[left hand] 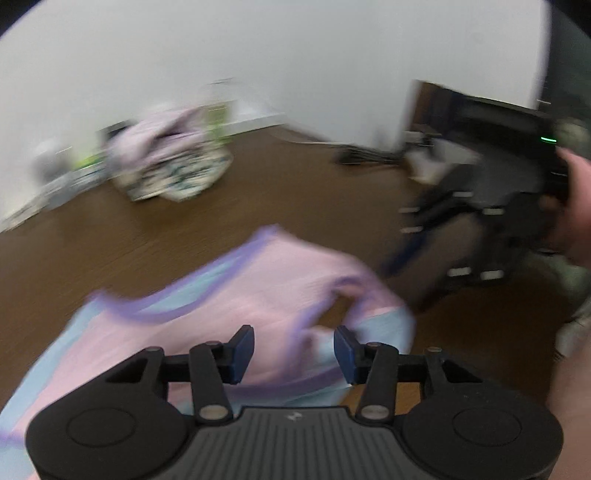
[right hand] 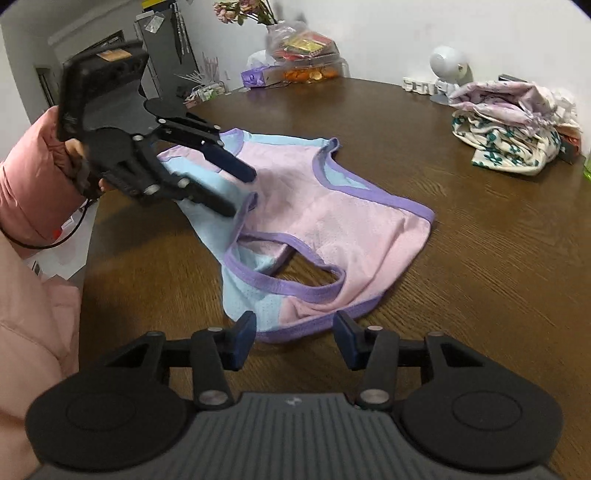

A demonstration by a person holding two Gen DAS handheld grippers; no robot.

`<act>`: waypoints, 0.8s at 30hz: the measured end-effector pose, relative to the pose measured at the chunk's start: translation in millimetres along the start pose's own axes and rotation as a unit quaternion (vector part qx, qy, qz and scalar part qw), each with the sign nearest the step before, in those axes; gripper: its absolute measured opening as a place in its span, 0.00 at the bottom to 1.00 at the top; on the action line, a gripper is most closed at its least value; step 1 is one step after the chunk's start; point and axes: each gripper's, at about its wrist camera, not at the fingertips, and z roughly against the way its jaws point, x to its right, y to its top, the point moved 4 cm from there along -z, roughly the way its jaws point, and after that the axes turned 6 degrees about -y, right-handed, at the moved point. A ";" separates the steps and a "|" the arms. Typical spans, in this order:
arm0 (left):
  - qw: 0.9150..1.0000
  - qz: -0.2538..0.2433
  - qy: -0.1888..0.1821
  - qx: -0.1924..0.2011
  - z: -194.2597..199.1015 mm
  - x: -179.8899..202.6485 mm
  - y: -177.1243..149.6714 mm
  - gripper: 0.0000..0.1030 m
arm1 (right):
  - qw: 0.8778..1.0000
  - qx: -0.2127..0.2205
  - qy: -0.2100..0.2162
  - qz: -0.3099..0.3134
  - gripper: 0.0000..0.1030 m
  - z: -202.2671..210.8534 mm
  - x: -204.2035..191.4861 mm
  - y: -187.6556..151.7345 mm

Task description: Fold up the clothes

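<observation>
Right gripper [right hand: 294, 341]: jaws spread, nothing between them, hovering just off the near hem of the vest [right hand: 332, 229]. Blue pads [right hand: 242, 341] clear of the fabric.

Left gripper [right hand: 236, 192]: also spread wide and empty, seen from the right wrist view above the vest's left side, over the light-blue panel. A hand [right hand: 79, 155] in a pink padded sleeve [right hand: 29, 184] grips its handle. Can't tell whether the lower finger brushes the cloth. Its own camera is heavily motion-blurred, but both fingers show apart with the vest under them.

Vest: pink front, light-blue side panels, purple binding on neck and armholes. Lies mostly flat on the brown wooden table [right hand: 480, 314], near the person's edge, one lower armhole loop bunched open so the table shows through it. Left side slightly rumpled.

Relative to the vest:
- Far right: pile of clothes [right hand: 513, 125], lilac print on top of white with teal pattern, well apart.
- Just behind that pile: small white round device [right hand: 448, 62] on a stand.
- Far centre, at the table's back edge: plastic bag of packets [right hand: 303, 48], flowers [right hand: 243, 9] behind it.
- Far left, off the table: a dark tall unit, too dim to identify.
</observation>
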 end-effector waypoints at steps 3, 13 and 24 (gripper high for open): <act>0.998 -0.040 -0.037 -0.031 -23.4 22.1 5.2 0.35 | 0.999 0.014 0.001 0.029 0.44 -0.6 -10.6 1.4; 0.995 0.011 -0.070 -0.073 -55.7 10.9 4.3 0.02 | 0.996 0.018 -0.021 0.087 0.45 -13.7 -29.8 -6.0; 0.995 0.067 -0.078 -0.015 -39.3 -3.0 6.3 0.02 | 0.993 0.020 -0.033 0.112 0.33 -33.8 -40.1 -2.7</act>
